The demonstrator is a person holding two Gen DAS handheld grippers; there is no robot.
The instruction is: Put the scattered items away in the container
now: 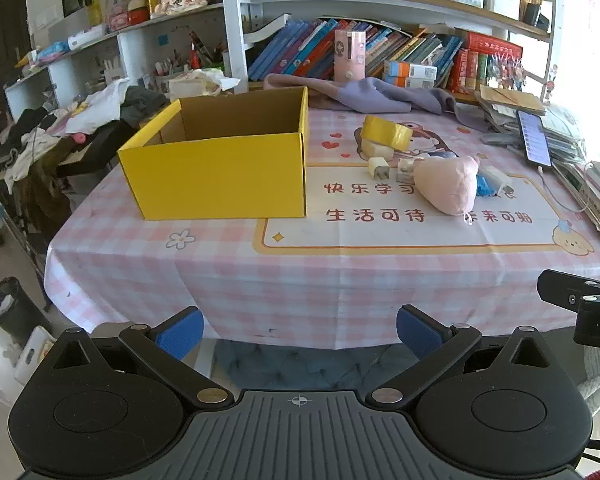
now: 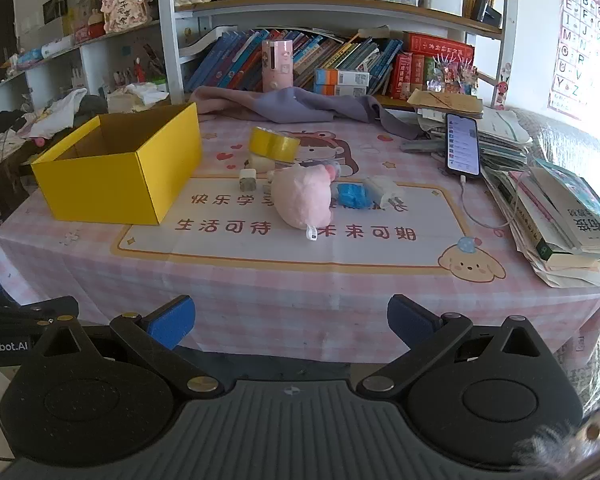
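Note:
An open yellow cardboard box (image 1: 220, 172) (image 2: 112, 180) stands on the left of the table, empty as far as I see. Right of it lie a yellow tape roll (image 1: 386, 132) (image 2: 274, 143), a pink plush toy (image 1: 450, 184) (image 2: 304, 198), small white charger plugs (image 1: 379, 168) (image 2: 247, 179), a larger white charger (image 2: 382, 192) and a blue crumpled item (image 2: 352, 195). My left gripper (image 1: 300, 330) and my right gripper (image 2: 291, 322) are both open and empty, held off the table's near edge.
A pink checked cloth (image 2: 300, 280) covers the table. A phone on a cable (image 2: 462, 144) and stacked books and papers (image 2: 556, 216) fill the right side. A purple cloth (image 2: 300, 104) and bookshelves are at the back. Clothes pile up at left (image 1: 60, 128).

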